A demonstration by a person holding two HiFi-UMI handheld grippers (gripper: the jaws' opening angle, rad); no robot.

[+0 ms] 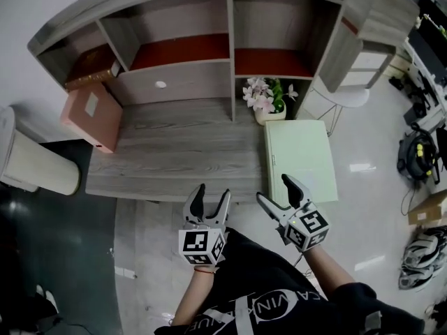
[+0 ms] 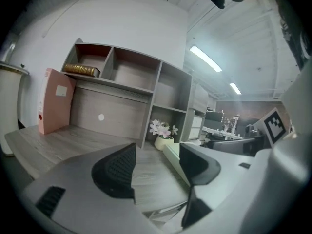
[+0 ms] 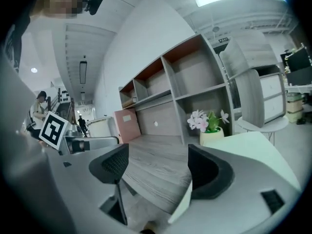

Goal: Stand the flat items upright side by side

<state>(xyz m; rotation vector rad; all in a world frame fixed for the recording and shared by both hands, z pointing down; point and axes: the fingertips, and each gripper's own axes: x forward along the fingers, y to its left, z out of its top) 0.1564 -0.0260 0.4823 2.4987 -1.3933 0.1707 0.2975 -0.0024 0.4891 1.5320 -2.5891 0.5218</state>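
Observation:
A pale green flat folder [image 1: 300,158] lies flat on the right end of the grey wooden desk [image 1: 174,152], overhanging its edge. A pink folder [image 1: 91,114] stands upright at the desk's left end, against the shelf unit. My left gripper [image 1: 211,195] hovers open just before the desk's front edge, with nothing between its fingers. My right gripper [image 1: 276,189] is open and empty too, close to the near corner of the green folder. In the left gripper view the green folder [image 2: 174,159] shows past the right jaw and the pink folder [image 2: 53,106] at far left.
A pot of pink flowers [image 1: 265,100] stands behind the green folder. The shelf unit [image 1: 230,47] rises at the desk's back, with a brown book [image 1: 91,65] in its upper left bay. A white bin [image 1: 35,159] stands left of the desk and a white stool [image 1: 346,98] to the right.

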